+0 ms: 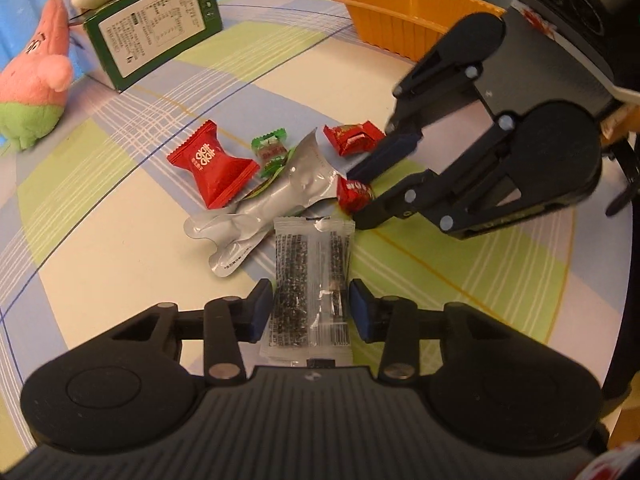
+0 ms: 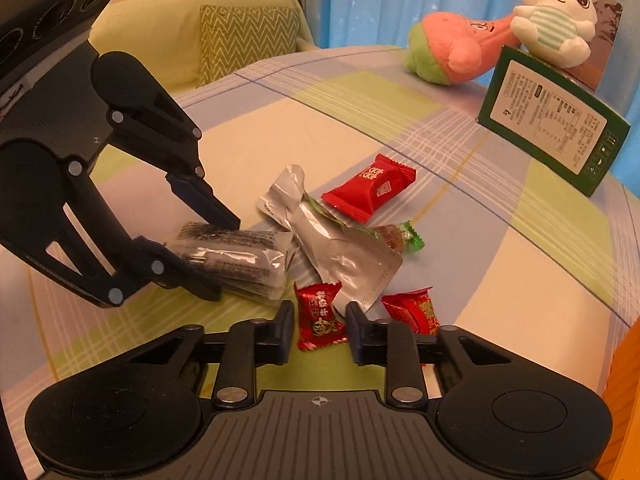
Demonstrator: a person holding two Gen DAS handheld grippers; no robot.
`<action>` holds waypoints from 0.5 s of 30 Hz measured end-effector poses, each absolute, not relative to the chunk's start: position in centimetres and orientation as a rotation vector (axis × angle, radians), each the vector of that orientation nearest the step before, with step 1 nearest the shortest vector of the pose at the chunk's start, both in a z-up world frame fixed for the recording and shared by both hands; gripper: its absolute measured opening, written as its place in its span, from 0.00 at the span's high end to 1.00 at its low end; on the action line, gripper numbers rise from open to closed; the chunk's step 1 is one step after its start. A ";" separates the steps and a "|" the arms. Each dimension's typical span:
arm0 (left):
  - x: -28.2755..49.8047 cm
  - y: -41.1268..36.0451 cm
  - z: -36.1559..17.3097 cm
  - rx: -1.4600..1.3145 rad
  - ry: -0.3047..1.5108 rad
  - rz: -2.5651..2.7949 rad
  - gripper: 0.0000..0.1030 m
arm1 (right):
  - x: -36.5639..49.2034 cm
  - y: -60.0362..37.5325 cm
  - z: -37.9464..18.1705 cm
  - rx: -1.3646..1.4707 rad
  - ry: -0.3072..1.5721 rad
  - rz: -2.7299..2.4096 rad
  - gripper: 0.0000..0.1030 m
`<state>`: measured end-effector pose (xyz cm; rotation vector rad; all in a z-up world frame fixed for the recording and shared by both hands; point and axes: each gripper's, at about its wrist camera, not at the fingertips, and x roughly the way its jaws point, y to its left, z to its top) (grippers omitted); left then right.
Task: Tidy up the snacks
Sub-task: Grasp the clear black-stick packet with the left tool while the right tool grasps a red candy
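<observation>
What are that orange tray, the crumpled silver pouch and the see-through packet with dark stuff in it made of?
The orange tray looks like thin moulded plastic: ribbed walls, slight sheen. The silver pouch seems to be foil-lined film: dull metallic grey, holding sharp creases. The clear packet appears to be glossy plastic film: glare streaks, and its dark contents show through.

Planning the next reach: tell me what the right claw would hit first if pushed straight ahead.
The right claw already has the small red candy between its fingers; straight ahead, it would probably meet the crumpled silver pouch just beyond, though depth is unclear.
</observation>
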<state>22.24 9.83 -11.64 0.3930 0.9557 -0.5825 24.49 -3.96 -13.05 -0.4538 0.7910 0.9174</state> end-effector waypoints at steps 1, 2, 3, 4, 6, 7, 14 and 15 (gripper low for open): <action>22.2 9.8 -11.6 0.377 0.957 -0.572 0.62 | 24.4 -4.0 -13.1 -0.452 0.792 0.914 0.76; 22.3 9.8 -11.7 0.363 0.959 -0.562 0.62 | 24.4 -4.0 -13.0 -0.447 0.793 0.911 0.76; 22.3 9.8 -11.7 0.350 0.959 -0.554 0.62 | 24.4 -4.0 -13.0 -0.441 0.795 0.908 0.77; 22.3 9.7 -11.7 0.342 0.959 -0.547 0.62 | 24.4 -4.0 -13.1 -0.437 0.797 0.905 0.78; 22.3 9.7 -11.7 0.322 0.964 -0.527 0.62 | 24.4 -4.0 -13.0 -0.427 0.800 0.897 0.80; 22.4 9.7 -11.7 0.311 0.967 -0.516 0.62 | 24.4 -4.1 -13.0 -0.415 0.805 0.890 0.83; 22.0 9.5 -11.7 0.252 0.978 -0.431 0.66 | 24.4 -4.9 -12.6 -0.343 0.831 0.836 0.84; 22.0 9.5 -11.7 0.244 0.980 -0.419 0.66 | 24.4 -5.0 -12.4 -0.329 0.833 0.832 0.84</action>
